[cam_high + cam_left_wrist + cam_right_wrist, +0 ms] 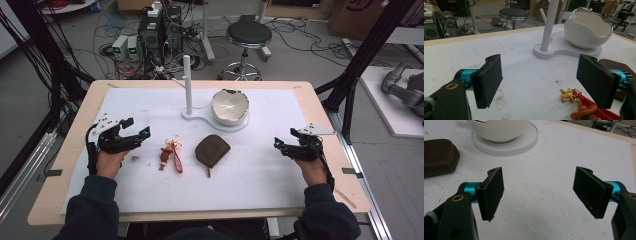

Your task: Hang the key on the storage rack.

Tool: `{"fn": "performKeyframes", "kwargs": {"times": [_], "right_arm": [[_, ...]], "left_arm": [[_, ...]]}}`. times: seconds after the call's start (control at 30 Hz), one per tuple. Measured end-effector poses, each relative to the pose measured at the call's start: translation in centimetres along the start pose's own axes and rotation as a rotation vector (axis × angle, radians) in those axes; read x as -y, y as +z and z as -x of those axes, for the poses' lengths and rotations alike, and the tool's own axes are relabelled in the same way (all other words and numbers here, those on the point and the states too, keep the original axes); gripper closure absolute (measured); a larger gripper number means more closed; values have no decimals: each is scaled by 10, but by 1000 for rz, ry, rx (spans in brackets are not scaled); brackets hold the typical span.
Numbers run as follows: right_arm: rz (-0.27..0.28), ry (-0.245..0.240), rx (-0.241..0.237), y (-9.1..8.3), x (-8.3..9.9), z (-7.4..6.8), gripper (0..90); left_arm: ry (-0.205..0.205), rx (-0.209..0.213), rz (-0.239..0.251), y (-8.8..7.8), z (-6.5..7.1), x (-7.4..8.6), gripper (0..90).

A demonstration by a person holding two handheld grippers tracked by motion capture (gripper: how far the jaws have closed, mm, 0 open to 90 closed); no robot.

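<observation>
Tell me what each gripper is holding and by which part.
Nothing is held. The left gripper and right gripper both stand open over bare table, with nothing between their jaws.

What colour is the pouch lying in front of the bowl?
Dark brown pouch, clearest in the high view.

You get even, bright overhead light; soft shadows under white egg-shaped ceramic bowl. High view slightly soft; background beyond white foam-covered table dim, blurred.

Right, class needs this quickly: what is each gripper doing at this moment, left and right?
Left gripper: open, holding nothing, jaws apart above the table beside the red keychain.
Right gripper: open, holding nothing.
</observation>
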State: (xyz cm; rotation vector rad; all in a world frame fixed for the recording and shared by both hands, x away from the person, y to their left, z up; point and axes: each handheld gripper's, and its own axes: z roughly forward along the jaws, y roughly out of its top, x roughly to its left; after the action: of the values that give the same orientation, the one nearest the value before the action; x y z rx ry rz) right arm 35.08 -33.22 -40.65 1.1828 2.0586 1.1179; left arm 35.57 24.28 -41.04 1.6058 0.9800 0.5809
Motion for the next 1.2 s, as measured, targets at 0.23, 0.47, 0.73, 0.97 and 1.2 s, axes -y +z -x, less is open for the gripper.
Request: {"fn": "performKeyframes", "kwargs": {"times": [0.23,0.47,0.73,0.97,1.2], "right_arm": [[1,1,-4,0,0,0,253],[-4,-2,-12,0,1,0,252],[-15,-21,-4,0,1,-5,253],[-11,-21,-4,1,0,-6,254],[-20,-15,-6,1,1,-4,254]], "left_arm": [[0,2,-18,3,5,1,209],[24,21,-77,9,19,5,218],[40,56,-201,20,45,15,234],[46,65,-289,29,56,24,253],[51,79,-412,40,65,34,245]]}}
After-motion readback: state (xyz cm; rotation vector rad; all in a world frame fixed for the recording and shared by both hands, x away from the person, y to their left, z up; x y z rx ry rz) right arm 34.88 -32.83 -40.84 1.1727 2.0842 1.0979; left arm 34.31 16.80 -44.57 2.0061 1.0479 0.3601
